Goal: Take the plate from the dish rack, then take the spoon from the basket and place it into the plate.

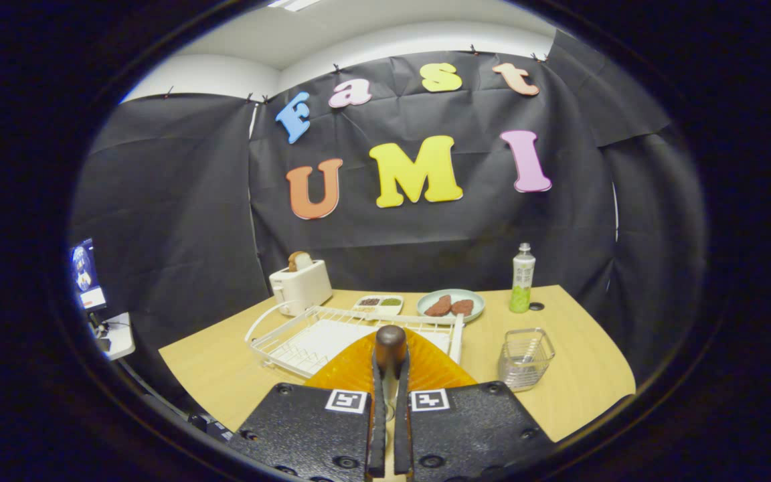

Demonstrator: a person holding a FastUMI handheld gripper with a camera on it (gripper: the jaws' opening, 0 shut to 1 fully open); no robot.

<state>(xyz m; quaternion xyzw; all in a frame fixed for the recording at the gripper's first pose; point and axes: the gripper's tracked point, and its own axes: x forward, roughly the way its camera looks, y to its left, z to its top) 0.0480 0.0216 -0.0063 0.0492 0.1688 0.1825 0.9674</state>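
Gripper: the gripper (391,375) has its two fingers drawn almost together, with only a thin slit between them, and they clamp the near edge of the plate.
Plate: the plate (425,367) is amber, ribbed and see-through; it stands up on edge between the fingers, lifted in front of the rack and covering the rack's near right corner.
Knob: a dark rounded knob (390,340) shows at the top of the fingers, against the plate; what it belongs to cannot be told.
Rack: the rack (292,335) is white wire with a looped handle on its left end and a pale tray under it; it sits on the table just beyond the fingers.
Basket: the basket (525,358) is clear and ribbed, standing on the table to the right of the rack, apart from it.
Spoon: a pale, slim spoon (530,348) leans inside the basket; its shape is hard to make out through the wall.
Toaster: a white toaster (300,284) with a brown slice in its slot stands behind the rack's left end.
Dish: a small divided dish (379,304) with dark and green fillings lies just behind the rack.
Green plate: a pale green plate (474,299) with two brown pieces lies behind the rack's right end.
Bottle: a green bottle (523,278) stands upright, right of the green plate.
Table: the table (218,368) is light wood.
Screen: a lit screen (86,274) stands off the table, far left of the rack.
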